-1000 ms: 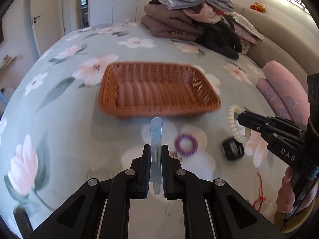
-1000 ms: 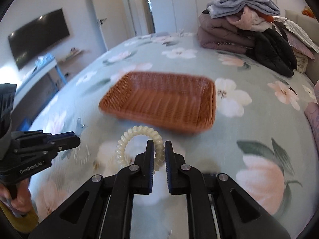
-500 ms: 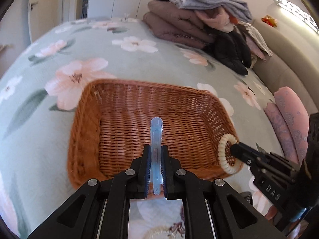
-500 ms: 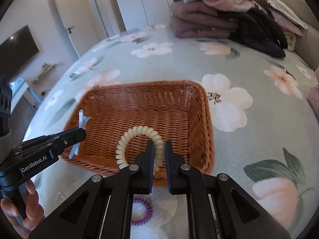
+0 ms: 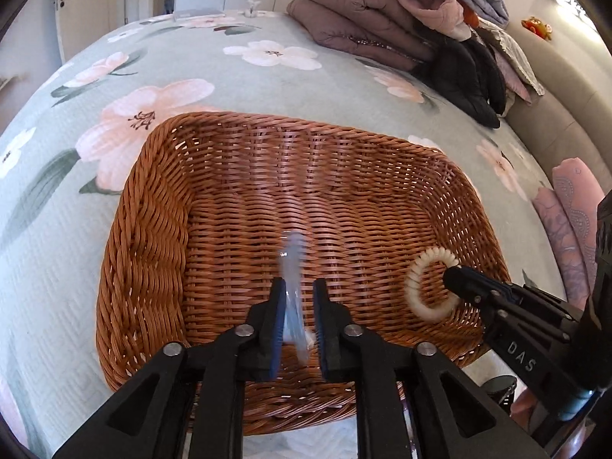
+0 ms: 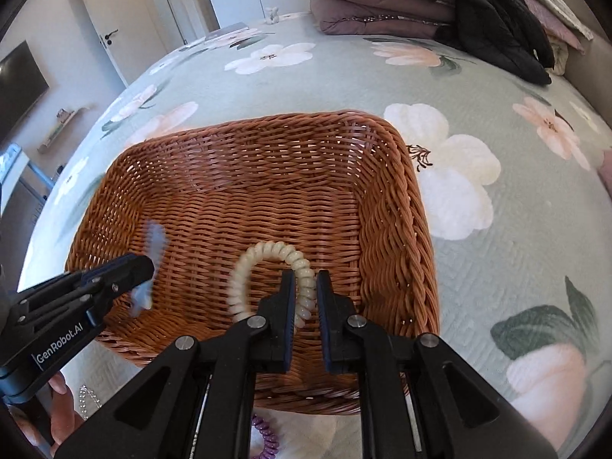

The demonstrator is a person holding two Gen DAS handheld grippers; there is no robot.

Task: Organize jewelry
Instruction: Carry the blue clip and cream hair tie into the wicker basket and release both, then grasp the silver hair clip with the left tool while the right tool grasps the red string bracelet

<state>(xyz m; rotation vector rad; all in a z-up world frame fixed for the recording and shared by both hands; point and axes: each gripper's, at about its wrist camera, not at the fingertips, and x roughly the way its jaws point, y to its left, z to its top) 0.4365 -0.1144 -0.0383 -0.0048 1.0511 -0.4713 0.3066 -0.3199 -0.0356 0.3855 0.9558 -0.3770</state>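
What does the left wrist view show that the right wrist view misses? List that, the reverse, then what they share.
Left wrist only: pink pillows at the far right.
Right wrist only: a purple hair tie and a bead chain on the bedspread below the basket, plus a wall TV.
Both: the wicker basket, the blurred clear hair clip loose inside the open left gripper, the cream coil tie pinched by the right gripper, and the clothes pile.
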